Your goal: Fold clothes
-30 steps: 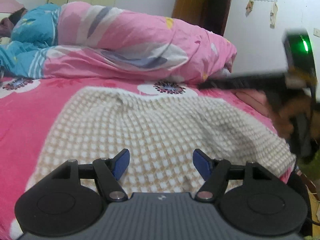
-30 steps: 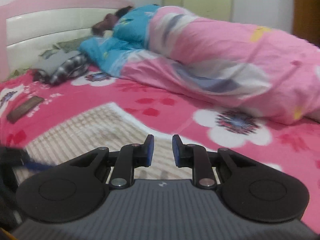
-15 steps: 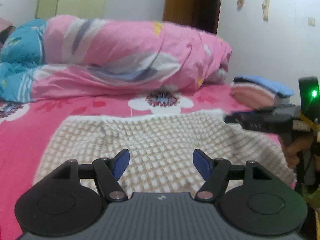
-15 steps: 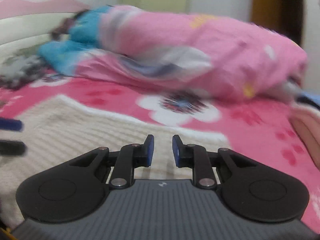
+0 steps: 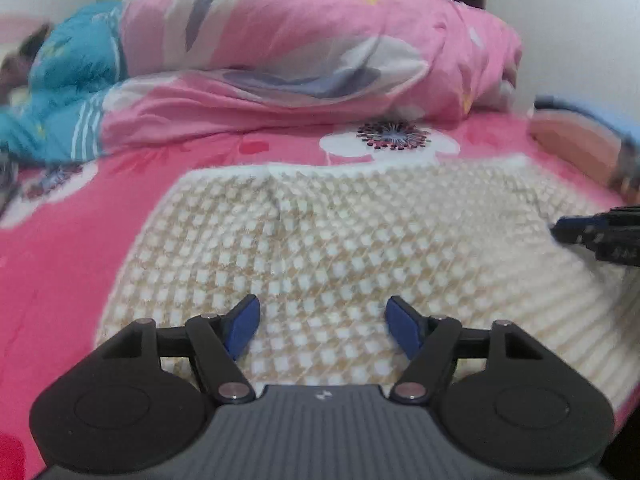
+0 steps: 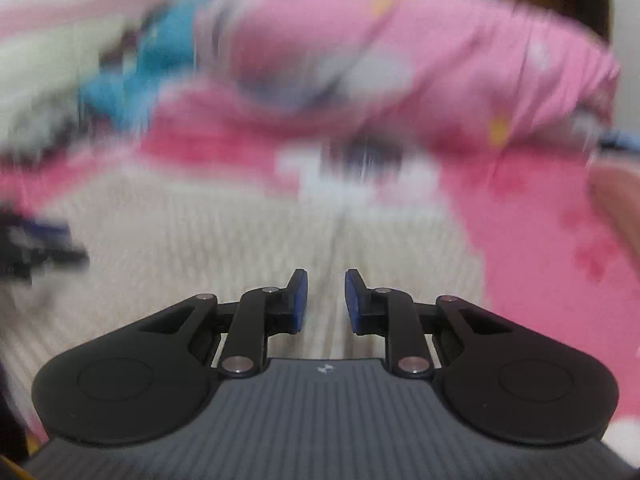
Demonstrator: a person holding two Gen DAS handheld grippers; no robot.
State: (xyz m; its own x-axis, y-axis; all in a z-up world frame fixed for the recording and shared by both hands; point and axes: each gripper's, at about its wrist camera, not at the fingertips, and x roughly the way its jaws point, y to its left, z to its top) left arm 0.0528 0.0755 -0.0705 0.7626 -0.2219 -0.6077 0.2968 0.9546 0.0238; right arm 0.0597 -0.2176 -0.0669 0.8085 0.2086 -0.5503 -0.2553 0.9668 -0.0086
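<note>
The cream knit garment (image 5: 340,240) lay flat on the pink bed (image 5: 72,248). Since a second earlier, both empty claws had dropped closer: left claw (image 5: 322,326) wide open, right claw (image 6: 325,300) narrowly parted, now at the garment's 3 o'clock edge.

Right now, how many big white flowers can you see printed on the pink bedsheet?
2 clearly. One white flower with a dark centre lies on the pink bedsheet just beyond the cream checked knit garment; another sits far left. The garment and quilt may hide more.
</note>
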